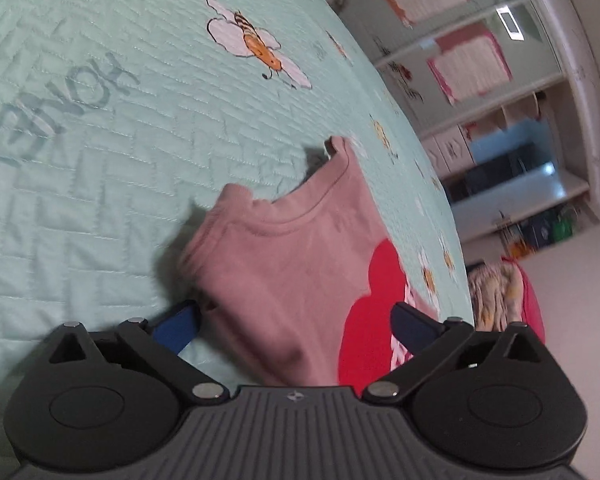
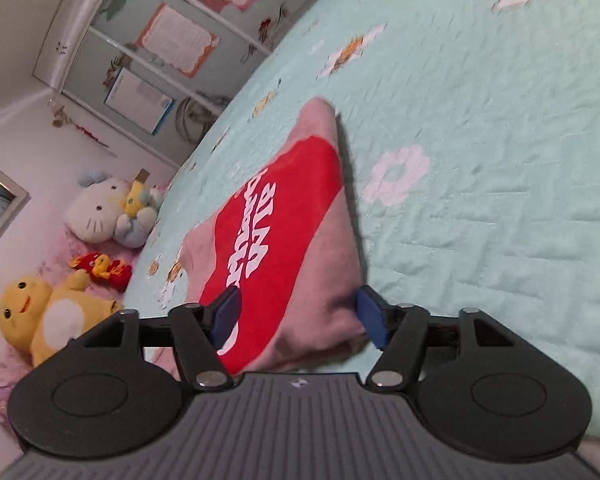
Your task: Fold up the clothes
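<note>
pink shirt (image 1: 288,264) with red print, lying on the mint quilted bed (image 1: 100,128) | left gripper (image 1: 296,330) fingers wide, shirt between them, pads not pressing | right gripper (image 2: 300,316) fingers wide, straddling the shirt's edge | plush toys (image 2: 52,312) beside bed

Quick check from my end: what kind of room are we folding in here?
Most likely a child's bedroom: the pink shirt lies on a bed with a mint bee-print quilt, plush toys sit beside it, and wardrobe doors carry papers and drawings.
</note>
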{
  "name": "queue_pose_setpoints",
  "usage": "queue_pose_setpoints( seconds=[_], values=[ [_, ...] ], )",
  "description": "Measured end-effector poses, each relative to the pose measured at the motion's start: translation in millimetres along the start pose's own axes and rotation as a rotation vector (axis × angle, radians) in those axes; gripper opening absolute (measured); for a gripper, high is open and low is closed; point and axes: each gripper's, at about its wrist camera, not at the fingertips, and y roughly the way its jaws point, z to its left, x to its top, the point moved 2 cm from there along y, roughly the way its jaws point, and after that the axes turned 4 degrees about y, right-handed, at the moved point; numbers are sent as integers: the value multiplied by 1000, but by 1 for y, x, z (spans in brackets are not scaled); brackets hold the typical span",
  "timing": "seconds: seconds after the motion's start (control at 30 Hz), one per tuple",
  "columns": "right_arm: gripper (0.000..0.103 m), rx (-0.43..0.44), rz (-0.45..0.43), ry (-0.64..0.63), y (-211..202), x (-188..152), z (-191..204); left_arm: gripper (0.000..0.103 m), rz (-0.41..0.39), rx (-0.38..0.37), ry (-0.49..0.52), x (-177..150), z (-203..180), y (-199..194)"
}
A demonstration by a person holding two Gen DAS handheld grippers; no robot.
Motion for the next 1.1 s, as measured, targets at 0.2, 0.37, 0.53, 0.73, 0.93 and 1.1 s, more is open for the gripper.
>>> queue_pose_setpoints(
  seconds=[0.2, 0.37, 0.53, 0.73, 0.93, 1.1],
  values=[
    [67, 50, 23, 35, 9, 10, -1, 72, -12, -74, -13, -8, 5, 0],
    [27, 14, 50, 59, 3, 9, -2, 18, 86, -129, -127, 9, 43, 14],
    [17, -37, 11, 98, -6, -1, 12, 13, 136, -174, -28, 28, 38, 9],
    [16, 55, 114, 251, -18, -57, 71, 13, 257, -347, -78, 110, 69, -18],
    [27, 102, 547, 147, 26, -170, 129, 14, 298, -208, -92, 176, 144, -20],
    [27, 260, 570, -198, 19, -142, 179, 26, 221, -248, -142, 160, 165, -22]
  ],
)
